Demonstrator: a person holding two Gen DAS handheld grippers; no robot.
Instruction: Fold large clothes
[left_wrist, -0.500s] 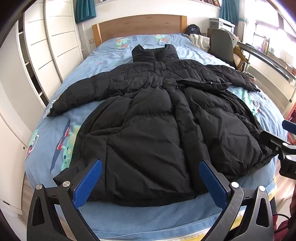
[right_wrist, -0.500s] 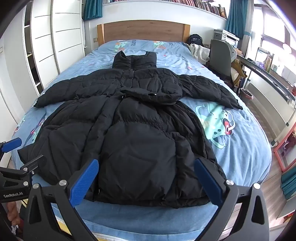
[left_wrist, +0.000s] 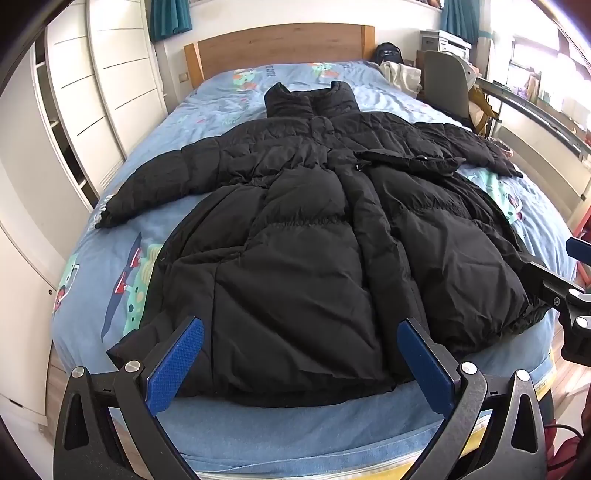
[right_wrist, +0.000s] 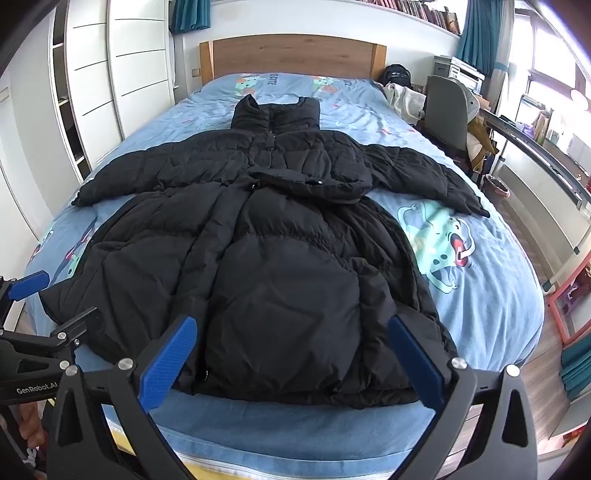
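Observation:
A long black puffer coat (left_wrist: 306, 236) (right_wrist: 280, 258) lies flat on the bed, collar toward the headboard, both sleeves spread out to the sides, hem at the near edge. My left gripper (left_wrist: 300, 363) hovers above the hem's left half, open, with nothing between its blue pads. My right gripper (right_wrist: 291, 358) hovers above the hem's right half, also open and empty. Each gripper shows at the edge of the other's view: the right one (left_wrist: 569, 295) and the left one (right_wrist: 40, 317).
The bed (right_wrist: 480, 295) has a blue cartoon-print sheet and a wooden headboard (right_wrist: 291, 55). White wardrobe doors (left_wrist: 110, 92) run along the left. A grey chair (right_wrist: 448, 107), piled clothes and a desk stand at the right, with wooden floor beside the bed.
Both views have shifted slightly forward and down toward the coat's hem. The coat has not moved and both grippers stay open.

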